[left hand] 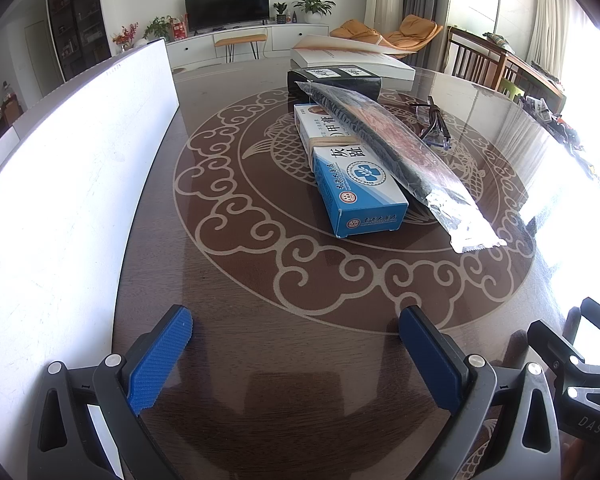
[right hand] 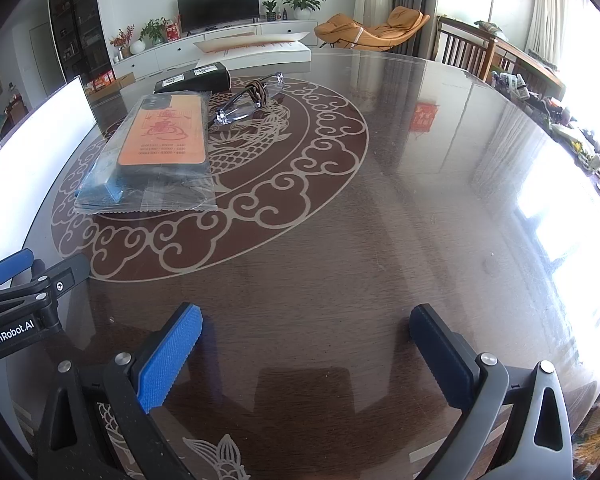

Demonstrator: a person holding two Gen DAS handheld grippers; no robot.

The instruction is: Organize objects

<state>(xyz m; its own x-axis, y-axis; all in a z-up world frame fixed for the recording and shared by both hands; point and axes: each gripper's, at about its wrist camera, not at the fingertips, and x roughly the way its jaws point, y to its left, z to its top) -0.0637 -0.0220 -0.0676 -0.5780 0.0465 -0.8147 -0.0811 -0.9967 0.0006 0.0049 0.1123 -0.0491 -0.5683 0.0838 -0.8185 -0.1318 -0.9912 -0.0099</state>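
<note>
You are holding the left tool and the right tool spread wide and empty, low over the dark surface. Ahead, the bagged phone case is leaning on the blue box, with the glasses lying just beside them

1. Daylight pours in from the windows on the right, blowing out that edge to pure white in both views
2. The glossy table mirrors the windows as broad glare streaks, washing out its pattern on the right
3. The white board on the left is overexposed, without surface detail
4. Soft shadows lie under the gripper fingers
5. Fisheye distortion bends straight edges; corners vignette to black
6. Focus is sharp nearby, softer in the far room
</note>
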